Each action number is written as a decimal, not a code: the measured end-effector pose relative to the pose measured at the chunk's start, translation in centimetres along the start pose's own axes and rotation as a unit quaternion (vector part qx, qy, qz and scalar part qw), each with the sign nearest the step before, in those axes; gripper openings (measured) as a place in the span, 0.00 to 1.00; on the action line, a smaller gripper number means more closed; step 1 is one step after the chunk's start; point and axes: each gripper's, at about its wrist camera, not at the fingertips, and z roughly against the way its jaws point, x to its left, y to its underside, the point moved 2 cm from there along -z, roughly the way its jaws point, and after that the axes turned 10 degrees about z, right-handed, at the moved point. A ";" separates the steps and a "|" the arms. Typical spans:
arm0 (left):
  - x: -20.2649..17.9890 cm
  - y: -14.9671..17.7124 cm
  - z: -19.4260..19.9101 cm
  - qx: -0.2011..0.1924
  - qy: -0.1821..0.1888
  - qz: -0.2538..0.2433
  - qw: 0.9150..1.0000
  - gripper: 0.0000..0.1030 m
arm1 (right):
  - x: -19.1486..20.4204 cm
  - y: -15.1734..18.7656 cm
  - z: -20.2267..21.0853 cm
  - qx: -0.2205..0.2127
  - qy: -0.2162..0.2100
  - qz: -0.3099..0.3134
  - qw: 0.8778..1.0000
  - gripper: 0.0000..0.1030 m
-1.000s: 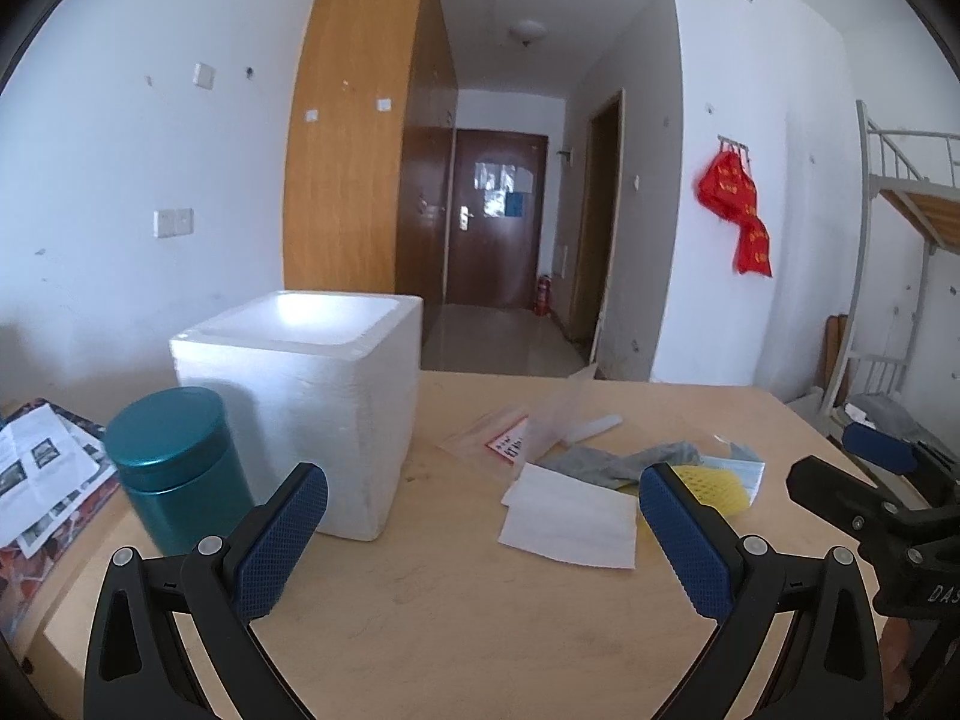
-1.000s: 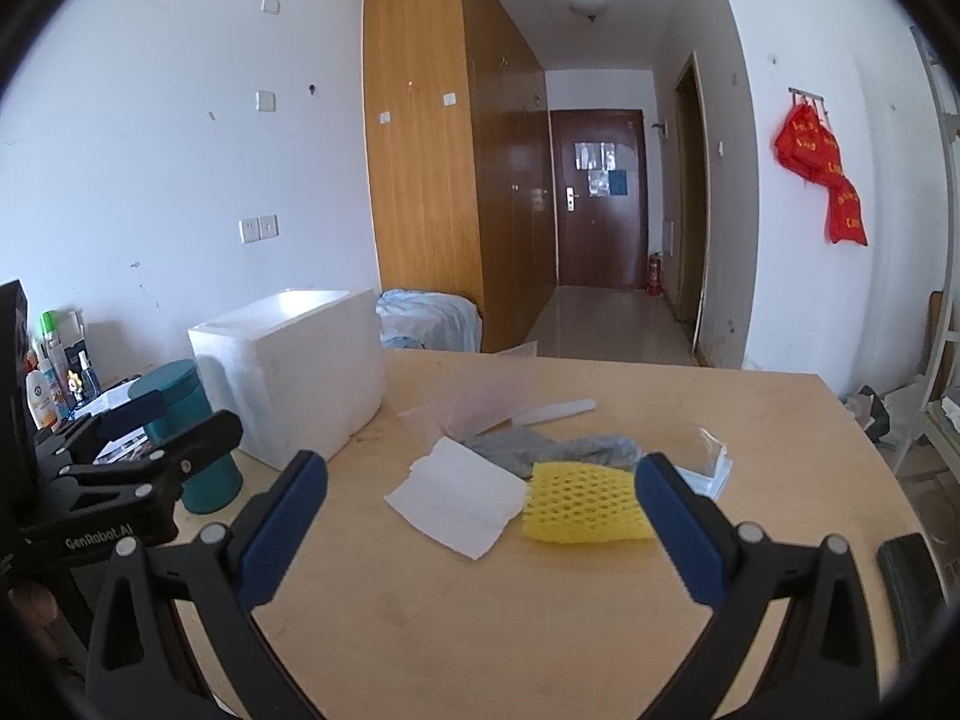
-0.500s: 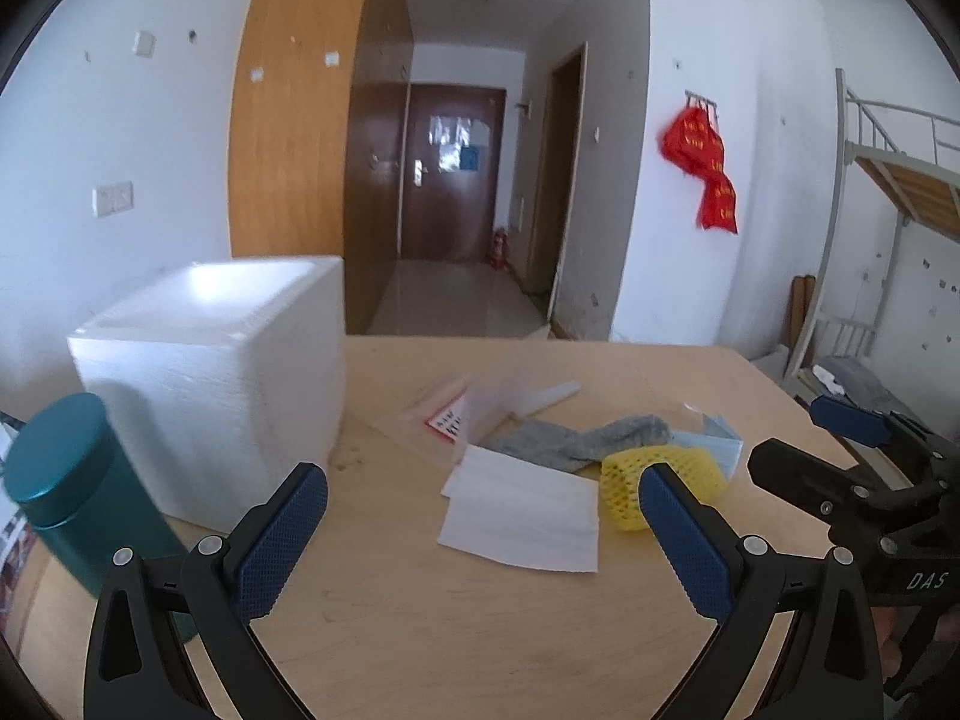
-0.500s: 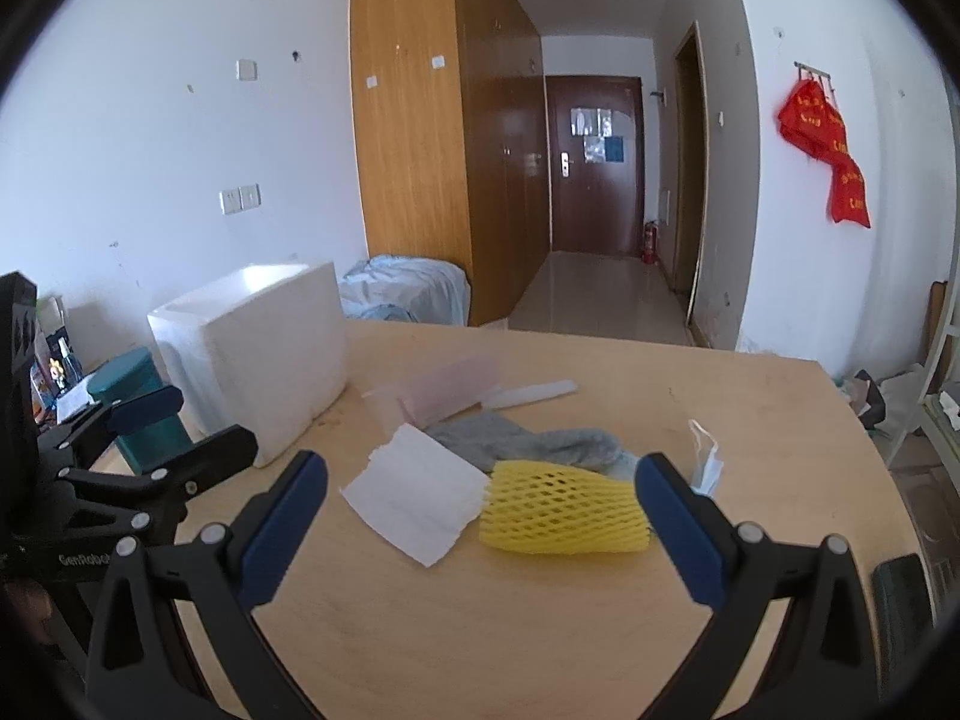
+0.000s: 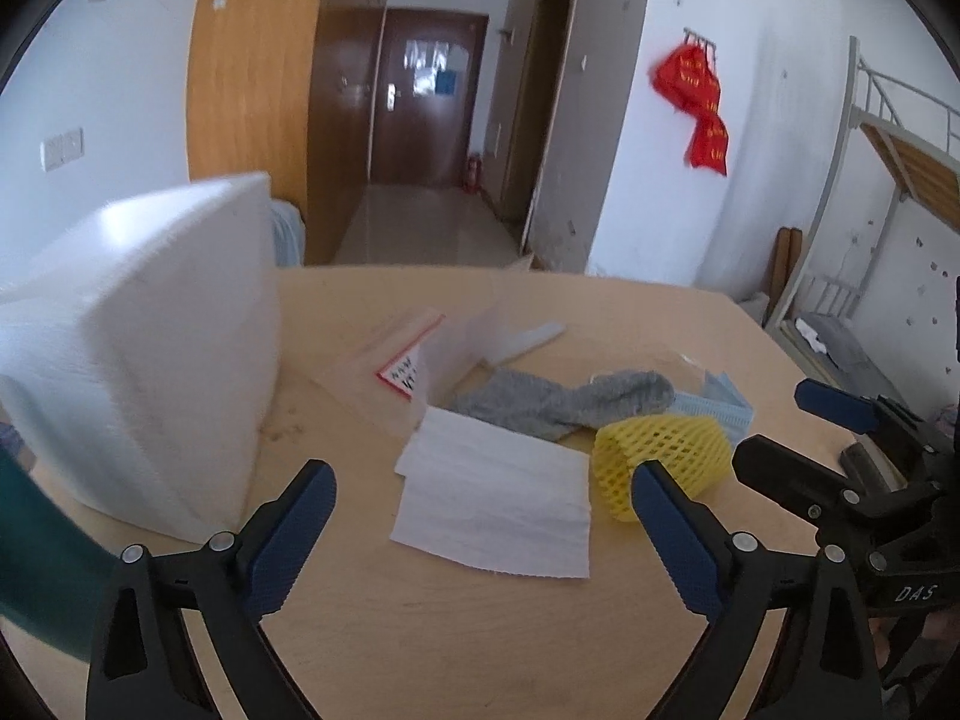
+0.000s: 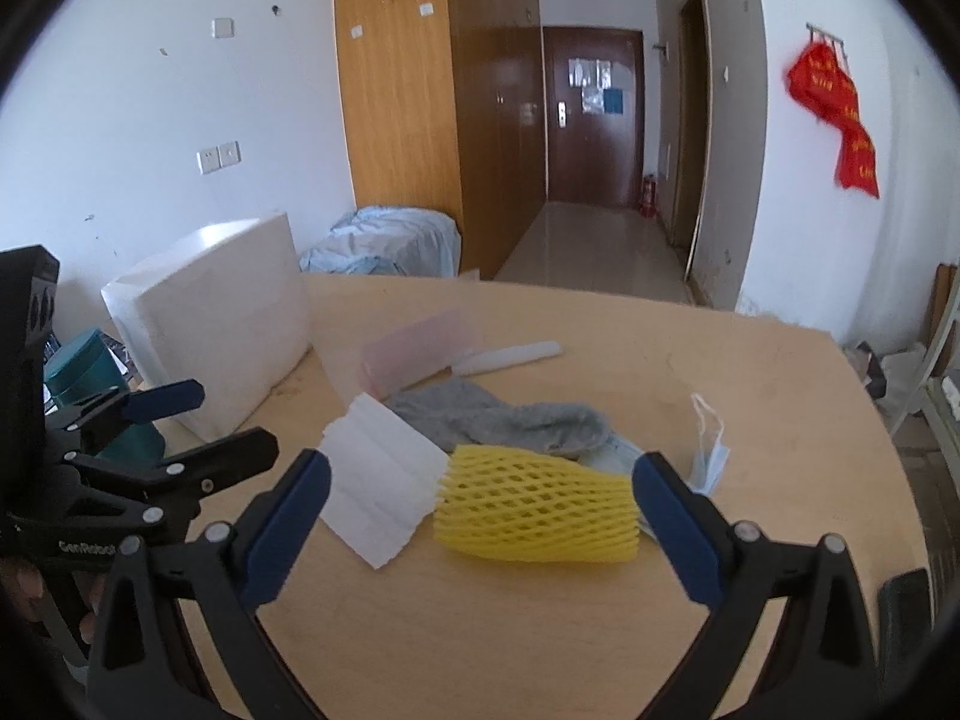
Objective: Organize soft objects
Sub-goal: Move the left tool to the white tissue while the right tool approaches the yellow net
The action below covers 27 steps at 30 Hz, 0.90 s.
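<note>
A yellow foam net sleeve (image 6: 534, 507) lies on the wooden table, also in the left wrist view (image 5: 663, 459). Behind it lie a grey sock (image 6: 498, 420) (image 5: 564, 402), a white paper tissue (image 6: 378, 477) (image 5: 492, 504), a blue face mask (image 6: 708, 450) (image 5: 714, 405) and a clear zip bag (image 6: 414, 351) (image 5: 420, 354). A white foam box (image 5: 138, 348) (image 6: 210, 324) stands at the left. My right gripper (image 6: 480, 516) is open, low over the table, with the yellow sleeve between its fingers. My left gripper (image 5: 480, 522) is open just short of the tissue.
A teal canister (image 6: 90, 366) stands left of the foam box. A white stick (image 6: 510, 357) lies beside the zip bag. The table's far edge (image 6: 600, 294) meets a hallway floor; a bunk bed frame (image 5: 864, 138) stands at the right.
Both grippers have moved forward and lower towards the pile. The left view has swung right, away from the teal canister. The yellow sleeve now sits between the right fingers.
</note>
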 end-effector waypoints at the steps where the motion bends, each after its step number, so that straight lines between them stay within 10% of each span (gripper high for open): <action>1: 0.0 0.0 -0.3 0.005 -0.001 -0.001 1.000 0.94 | -0.2 0.1 -0.4 0.007 -0.003 -0.004 1.000 0.96; 27: 0.2 1.0 -8.0 0.106 -0.009 -0.013 0.994 0.94 | -2.3 2.0 -5.3 0.082 -0.006 -0.005 0.997 0.96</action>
